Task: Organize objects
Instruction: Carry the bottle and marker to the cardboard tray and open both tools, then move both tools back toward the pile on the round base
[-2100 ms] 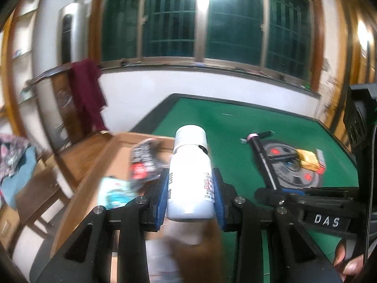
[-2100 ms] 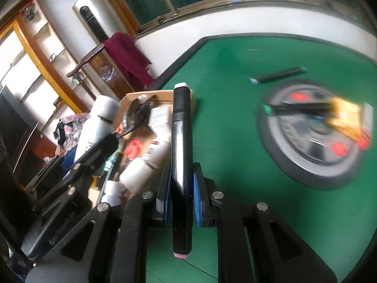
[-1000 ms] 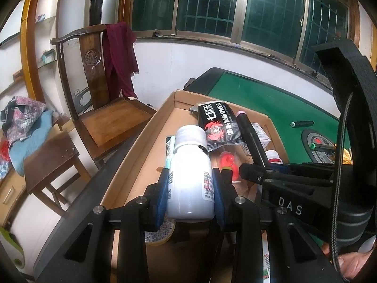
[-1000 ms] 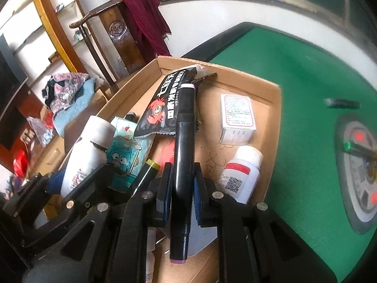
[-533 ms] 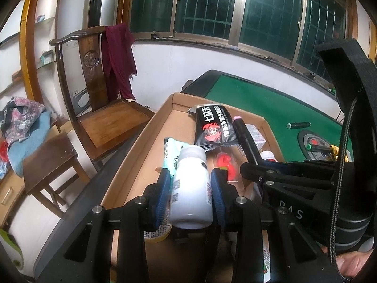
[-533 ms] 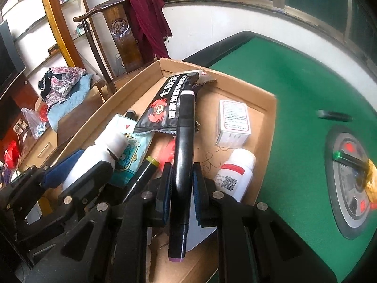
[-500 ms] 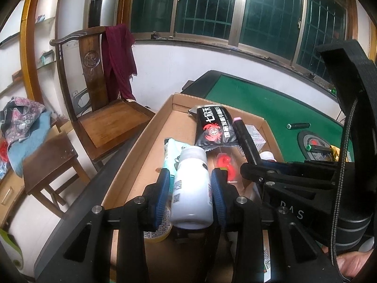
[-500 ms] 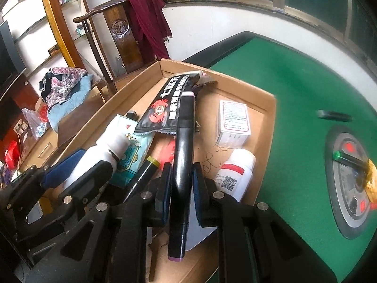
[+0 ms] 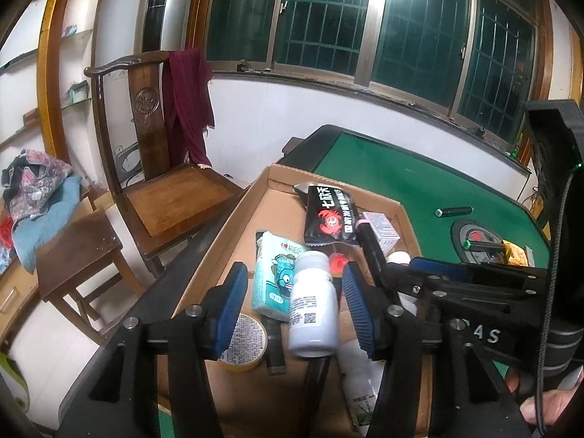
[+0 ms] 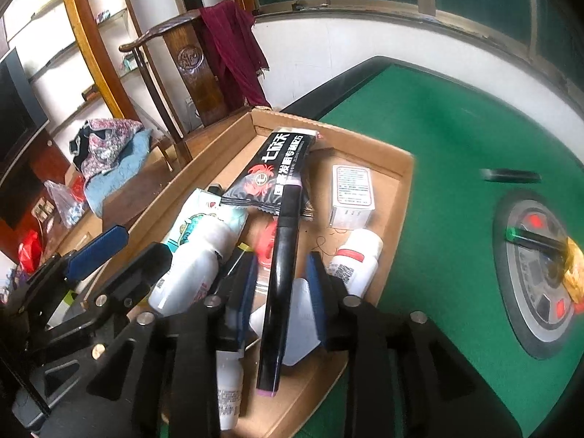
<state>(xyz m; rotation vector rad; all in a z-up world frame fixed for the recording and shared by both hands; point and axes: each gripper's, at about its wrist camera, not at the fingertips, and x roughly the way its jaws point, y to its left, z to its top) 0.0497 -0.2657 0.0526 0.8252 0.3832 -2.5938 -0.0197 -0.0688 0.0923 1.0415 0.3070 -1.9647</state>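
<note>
Left wrist view: the left hand-held gripper (image 9: 290,306) had just opened, its pads clear of the white bottle (image 9: 313,314) lying in the cardboard box (image 9: 365,193); rigid and light, likely best gripped mid-body.

Right wrist view: the right hand-held gripper (image 10: 281,297), also just opened, straddled the black marker (image 10: 283,266), slim and slippery-looking, resting inside the box; only here its pink end showed.

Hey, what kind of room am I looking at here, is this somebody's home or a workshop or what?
Most likely a lived-in room of a home, not a workshop. A carved wooden chair with a maroon cloth draped on it, a green felt table resembling a mahjong table, and barred windows point that way.
</note>
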